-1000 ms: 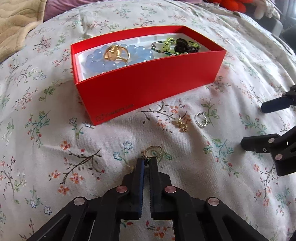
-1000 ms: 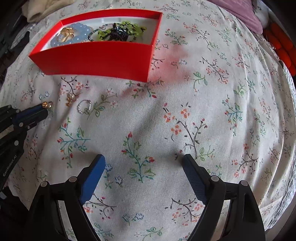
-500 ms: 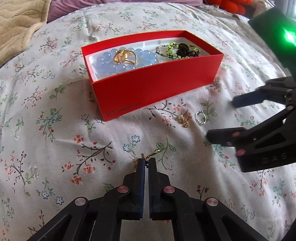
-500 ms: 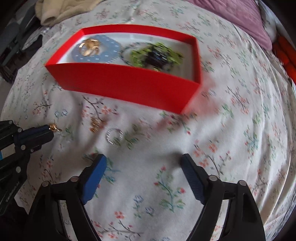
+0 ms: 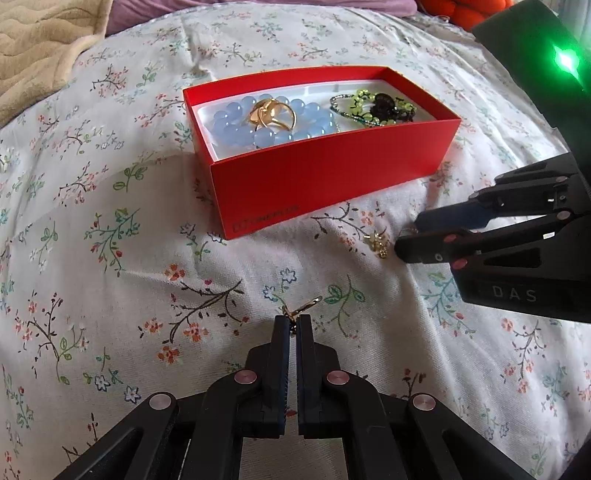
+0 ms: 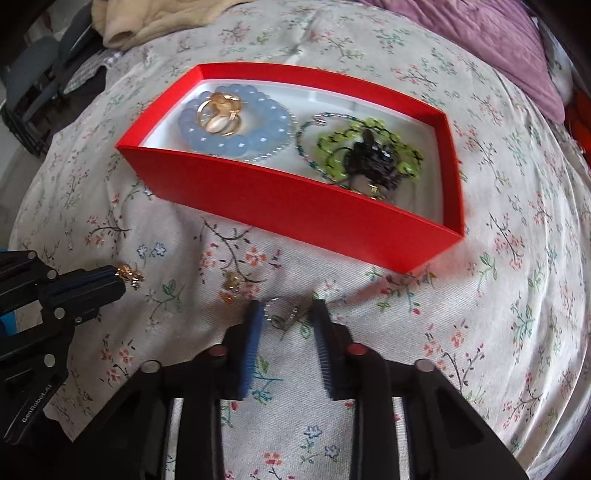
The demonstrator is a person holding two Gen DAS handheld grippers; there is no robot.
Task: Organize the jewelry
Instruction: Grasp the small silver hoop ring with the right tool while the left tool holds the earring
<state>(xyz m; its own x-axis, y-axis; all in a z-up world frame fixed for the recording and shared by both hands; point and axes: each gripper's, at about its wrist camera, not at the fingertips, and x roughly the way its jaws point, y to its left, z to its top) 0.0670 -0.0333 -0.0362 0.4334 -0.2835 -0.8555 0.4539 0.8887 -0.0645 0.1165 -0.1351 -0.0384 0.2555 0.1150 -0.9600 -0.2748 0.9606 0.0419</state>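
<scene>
Right wrist view: beyond my fingers sits the red box [image 6: 295, 218]. My right gripper [image 6: 288, 314] has just been closing, the silver ring [image 6: 282, 314] between its pads, untouched. My left gripper [image 5: 294, 325] pinches the gold earring [image 5: 301, 308].

- I work over a bed [image 5: 110, 258] spread with a white sheet printed with small flowers and twigs.
- A beige quilted blanket [image 5: 40, 48] lies bunched at its far left corner.
- A purple cloth [image 6: 491, 40] lies along the far edge.
- Something bright orange [image 5: 476, 11] sits beyond it.
- Dark furniture [image 6: 33, 92] stands past the bed's left side.
- Soft daylight falls evenly.
</scene>
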